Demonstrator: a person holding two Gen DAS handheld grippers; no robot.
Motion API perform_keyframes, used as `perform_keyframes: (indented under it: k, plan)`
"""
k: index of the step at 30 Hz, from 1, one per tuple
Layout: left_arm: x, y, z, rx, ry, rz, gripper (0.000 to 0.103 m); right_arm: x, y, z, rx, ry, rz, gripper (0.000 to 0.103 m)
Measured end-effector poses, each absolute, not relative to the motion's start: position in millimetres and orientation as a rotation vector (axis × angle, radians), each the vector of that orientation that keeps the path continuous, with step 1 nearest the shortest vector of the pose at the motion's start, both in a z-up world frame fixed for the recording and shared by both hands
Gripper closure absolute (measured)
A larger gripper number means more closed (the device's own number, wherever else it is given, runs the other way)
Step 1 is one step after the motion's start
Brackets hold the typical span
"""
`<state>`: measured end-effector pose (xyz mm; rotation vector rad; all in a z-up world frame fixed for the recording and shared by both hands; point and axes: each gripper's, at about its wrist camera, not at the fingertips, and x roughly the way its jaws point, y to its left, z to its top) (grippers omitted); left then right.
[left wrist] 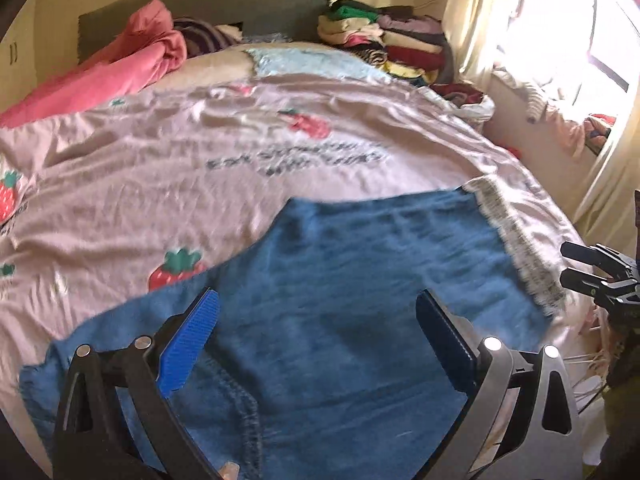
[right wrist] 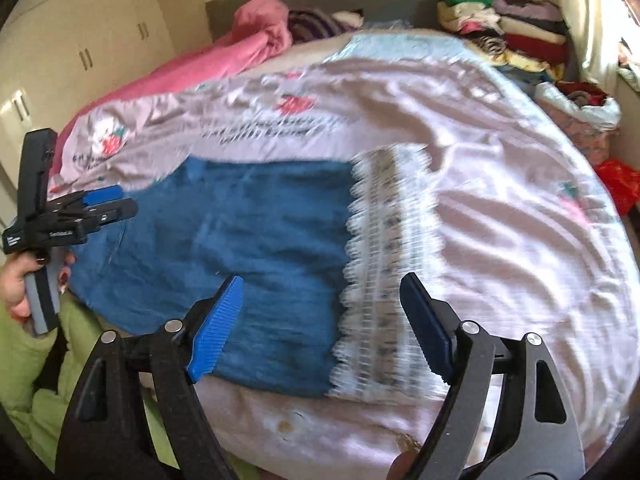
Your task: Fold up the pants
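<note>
Item: blue denim pants (right wrist: 240,220), lace-trimmed hem (right wrist: 384,280), flat on the strawberry-print bedcover (right wrist: 500,200). My left gripper (left wrist: 316,336) and right gripper (right wrist: 320,320): both spread wide, empty, over the pants. I'd pinch hem corners squarely, then fold evenly.

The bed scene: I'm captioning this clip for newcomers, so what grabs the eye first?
The blue denim pants with a white lace hem lie flat across the near part of the pink strawberry-print bedspread. Both the left gripper and the right gripper hover open over them, holding nothing. A stack of folded clothes fills the far right corner.
</note>
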<state>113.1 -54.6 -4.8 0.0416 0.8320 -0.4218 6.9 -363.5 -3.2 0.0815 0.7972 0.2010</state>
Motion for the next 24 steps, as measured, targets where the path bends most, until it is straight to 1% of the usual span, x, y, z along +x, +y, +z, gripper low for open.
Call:
perform_keyframes:
  k: [4, 10, 18, 24]
  plan:
    - [117, -72, 9, 0.086, 0.810, -0.429, 0.005, -5, -386, 9, 0.100, 0.764, 0.156, 0.025]
    - [139, -109, 17, 0.130, 0.805, -0.489, 0.005, -16, -406, 10, 0.124, 0.755, 0.120, 0.023]
    - [164, -167, 17, 0.216, 0.799, -0.583, 0.005, -22, -405, -20, 0.185, 0.823, 0.148, 0.023]
    - [180, -205, -1, 0.331, 0.819, -0.638, 0.005, -16, -400, -39, 0.224, 0.861, 0.176, 0.023]
